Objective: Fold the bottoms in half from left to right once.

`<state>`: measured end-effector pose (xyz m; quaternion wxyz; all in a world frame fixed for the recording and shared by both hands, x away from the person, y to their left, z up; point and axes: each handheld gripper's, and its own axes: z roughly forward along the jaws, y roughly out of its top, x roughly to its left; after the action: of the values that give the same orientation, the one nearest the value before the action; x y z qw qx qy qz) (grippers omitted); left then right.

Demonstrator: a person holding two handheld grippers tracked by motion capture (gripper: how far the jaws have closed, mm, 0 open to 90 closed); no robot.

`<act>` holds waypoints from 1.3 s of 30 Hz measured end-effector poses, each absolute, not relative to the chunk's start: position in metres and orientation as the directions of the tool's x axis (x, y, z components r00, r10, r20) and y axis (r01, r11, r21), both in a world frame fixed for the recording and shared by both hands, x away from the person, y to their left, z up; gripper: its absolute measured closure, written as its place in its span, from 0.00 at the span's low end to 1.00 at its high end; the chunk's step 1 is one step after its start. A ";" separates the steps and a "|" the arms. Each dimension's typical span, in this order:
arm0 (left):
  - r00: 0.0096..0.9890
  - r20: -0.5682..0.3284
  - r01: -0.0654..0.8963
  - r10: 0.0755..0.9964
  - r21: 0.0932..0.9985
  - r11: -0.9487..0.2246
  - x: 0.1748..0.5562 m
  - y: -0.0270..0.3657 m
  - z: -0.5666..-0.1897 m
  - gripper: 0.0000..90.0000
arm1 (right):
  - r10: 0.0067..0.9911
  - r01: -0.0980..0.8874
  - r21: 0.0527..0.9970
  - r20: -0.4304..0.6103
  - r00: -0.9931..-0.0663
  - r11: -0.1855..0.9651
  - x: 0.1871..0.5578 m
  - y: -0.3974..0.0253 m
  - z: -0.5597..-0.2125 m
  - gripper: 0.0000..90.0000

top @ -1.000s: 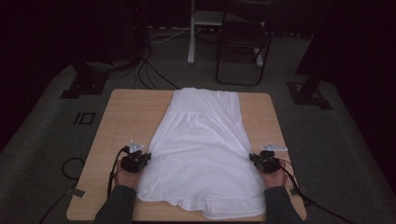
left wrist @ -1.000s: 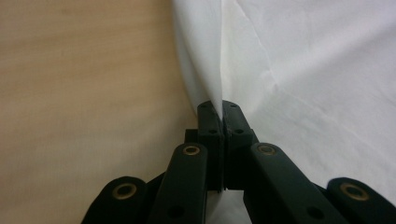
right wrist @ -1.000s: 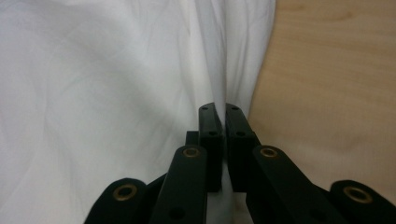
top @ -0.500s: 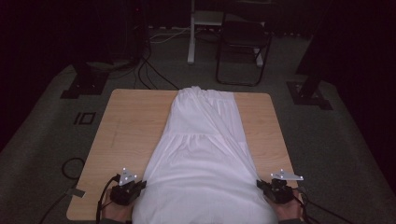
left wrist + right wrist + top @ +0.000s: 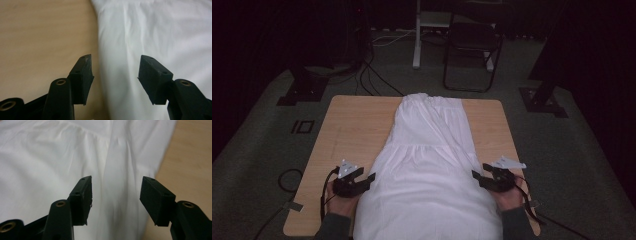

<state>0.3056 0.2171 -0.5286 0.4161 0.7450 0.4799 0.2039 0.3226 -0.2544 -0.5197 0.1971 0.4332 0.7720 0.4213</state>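
A white garment (image 5: 432, 165) lies lengthwise down the middle of the wooden table (image 5: 352, 125), its wide end draped over the near edge. My left gripper (image 5: 371, 179) rests at the cloth's left edge and my right gripper (image 5: 476, 177) at its right edge, each held in a hand. In the left gripper view the left gripper (image 5: 115, 67) is open, its jaws straddling the border between cloth (image 5: 150, 37) and wood (image 5: 37, 37). In the right gripper view the right gripper (image 5: 116, 187) is open over folds of the cloth (image 5: 50, 157), with bare table (image 5: 192, 162) to its right.
Bare wood lies on both sides of the garment. Beyond the table stand a dark folding chair (image 5: 472, 40), a white post (image 5: 417, 35), floor cables (image 5: 362, 75) and black stand bases at left (image 5: 299, 92) and right (image 5: 542, 100). A cable loop (image 5: 287, 180) lies by the near left corner.
The garment was drawn toward the near edge, so its hem now hangs over it. Both grippers then came forward from the edge to the cloth's sides and stand open.
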 end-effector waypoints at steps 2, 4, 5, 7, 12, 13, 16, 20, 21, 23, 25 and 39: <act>0.477 -0.083 0.548 0.875 0.806 -0.222 0.318 0.206 -0.532 0.50 | 0.833 0.513 0.815 0.069 -0.548 0.270 0.347 -0.243 -0.522 0.47; 0.485 -0.068 0.562 0.872 0.788 -0.251 0.325 0.195 -0.539 0.50 | 0.834 0.538 0.803 0.096 -0.543 0.257 0.369 -0.233 -0.526 0.46; 0.487 -0.058 0.566 0.871 0.780 -0.265 0.328 0.190 -0.543 0.50 | 0.836 0.542 0.799 0.096 -0.540 0.258 0.379 -0.228 -0.529 0.46; 0.491 -0.040 0.577 0.870 0.763 -0.291 0.329 0.184 -0.552 0.50 | 0.838 0.555 0.790 0.101 -0.536 0.260 0.394 -0.220 -0.534 0.45; 0.488 -0.033 0.582 0.872 0.757 -0.297 0.327 0.184 -0.563 0.50 | 0.844 0.616 0.735 0.114 -0.524 0.283 0.420 -0.212 -0.551 0.70; 0.487 -0.033 0.581 0.873 0.758 -0.295 0.327 0.184 -0.563 0.50 | 0.860 0.612 0.733 0.075 -0.506 0.297 0.420 -0.214 -0.550 0.80; 0.486 -0.016 0.573 0.874 0.761 -0.305 0.326 0.184 -0.564 0.50 | 0.917 0.589 0.782 0.056 -0.395 0.206 0.415 -0.233 -0.537 0.95; 0.477 0.012 0.569 0.879 0.758 -0.319 0.324 0.180 -0.564 0.50 | 0.949 0.597 0.791 0.072 -0.306 0.133 0.415 -0.258 -0.535 0.98; 0.477 0.006 0.572 0.879 0.757 -0.315 0.325 0.180 -0.564 0.50 | 0.947 0.608 0.780 0.066 -0.313 0.146 0.416 -0.258 -0.539 0.98; 0.478 -0.012 0.588 0.878 0.748 -0.309 0.327 0.181 -0.561 0.49 | 0.945 0.624 0.760 0.043 -0.325 0.180 0.419 -0.254 -0.550 0.97; 0.480 -0.016 0.586 0.877 0.750 -0.307 0.330 0.182 -0.558 0.46 | 0.941 0.636 0.751 0.060 -0.333 0.177 0.421 -0.253 -0.559 0.96; 0.430 -0.090 0.590 0.898 0.782 -0.204 0.417 0.161 -0.551 0.54 | 0.945 0.636 0.757 0.078 -0.318 0.151 0.421 -0.253 -0.564 0.93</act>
<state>0.4167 0.1610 -0.5514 0.3901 0.7502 0.4959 0.1979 0.4211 -0.2535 -0.5640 0.2147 0.5432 0.7277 0.3597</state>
